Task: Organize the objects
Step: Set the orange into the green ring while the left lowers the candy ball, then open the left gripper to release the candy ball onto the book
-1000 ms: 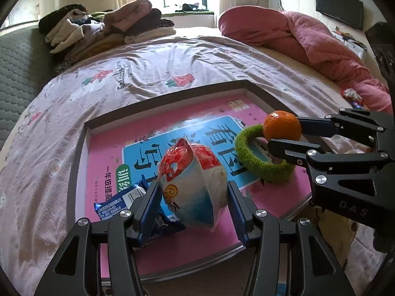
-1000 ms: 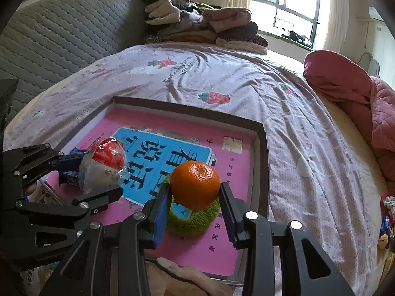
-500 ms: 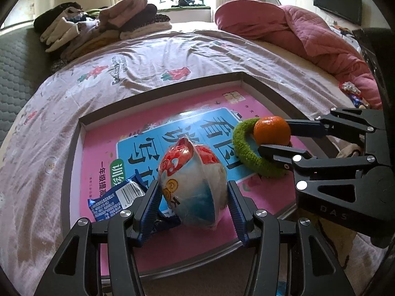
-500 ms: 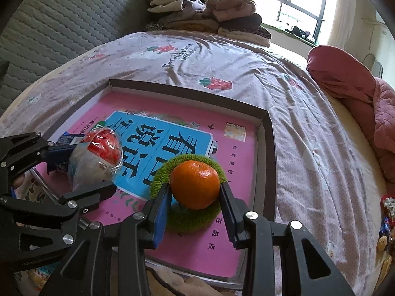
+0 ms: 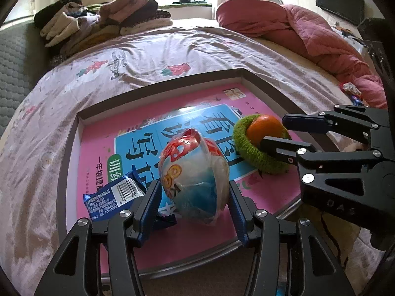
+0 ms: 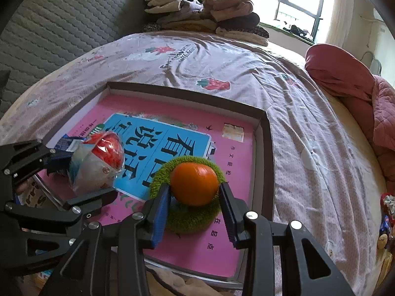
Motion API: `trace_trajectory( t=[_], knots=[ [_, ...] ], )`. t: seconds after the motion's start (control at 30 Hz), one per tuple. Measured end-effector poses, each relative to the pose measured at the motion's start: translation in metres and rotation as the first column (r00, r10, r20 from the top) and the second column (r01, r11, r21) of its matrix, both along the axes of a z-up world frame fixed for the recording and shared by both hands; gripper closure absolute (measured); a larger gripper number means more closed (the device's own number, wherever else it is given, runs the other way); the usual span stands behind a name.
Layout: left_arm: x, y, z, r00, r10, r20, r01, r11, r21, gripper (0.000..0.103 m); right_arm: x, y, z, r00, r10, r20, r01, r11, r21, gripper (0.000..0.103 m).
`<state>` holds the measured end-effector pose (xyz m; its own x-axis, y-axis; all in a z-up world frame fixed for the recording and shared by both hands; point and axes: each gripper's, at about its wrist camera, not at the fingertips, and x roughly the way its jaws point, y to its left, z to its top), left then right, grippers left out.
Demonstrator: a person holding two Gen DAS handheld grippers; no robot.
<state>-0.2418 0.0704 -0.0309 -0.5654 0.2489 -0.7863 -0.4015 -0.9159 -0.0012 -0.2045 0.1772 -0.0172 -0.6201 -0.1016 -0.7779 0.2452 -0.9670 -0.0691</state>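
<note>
A dark-rimmed tray (image 5: 71,148) lies on the bed with a pink and blue workbook (image 5: 197,234) flat inside it. My left gripper (image 5: 195,190) is shut on a round snack bag (image 5: 195,172) printed red, white and blue, held just over the book's near left part. A blue snack packet (image 5: 113,197) lies under its left finger. My right gripper (image 6: 195,190) is shut on an orange (image 6: 193,183), which sits inside a green fuzzy ring (image 6: 190,218) on the book's right side. The left gripper (image 6: 84,172) and snack bag (image 6: 96,162) also show at the right wrist view's left.
Folded clothes (image 5: 103,22) are piled at the bed's far end by the window. A pink quilt (image 5: 308,32) is heaped along the right side. A grey padded headboard (image 6: 49,24) runs on the left. Small wrapped items (image 6: 387,212) lie at the bed's right edge.
The orange in my right gripper has sunk from just above the green ring down into it. The left gripper and its snack bag have kept still.
</note>
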Motion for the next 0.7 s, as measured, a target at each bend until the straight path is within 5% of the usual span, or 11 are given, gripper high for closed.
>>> trace_trajectory(
  t=[0.7],
  knots=[
    [0.001, -0.004, 0.010, 1.000, 0.015, 0.004, -0.016, 0.999, 0.046, 0.041, 0.005, 0.006, 0.015, 1.000, -0.011, -0.028, 0.010, 1.000, -0.023, 0.058]
  ],
)
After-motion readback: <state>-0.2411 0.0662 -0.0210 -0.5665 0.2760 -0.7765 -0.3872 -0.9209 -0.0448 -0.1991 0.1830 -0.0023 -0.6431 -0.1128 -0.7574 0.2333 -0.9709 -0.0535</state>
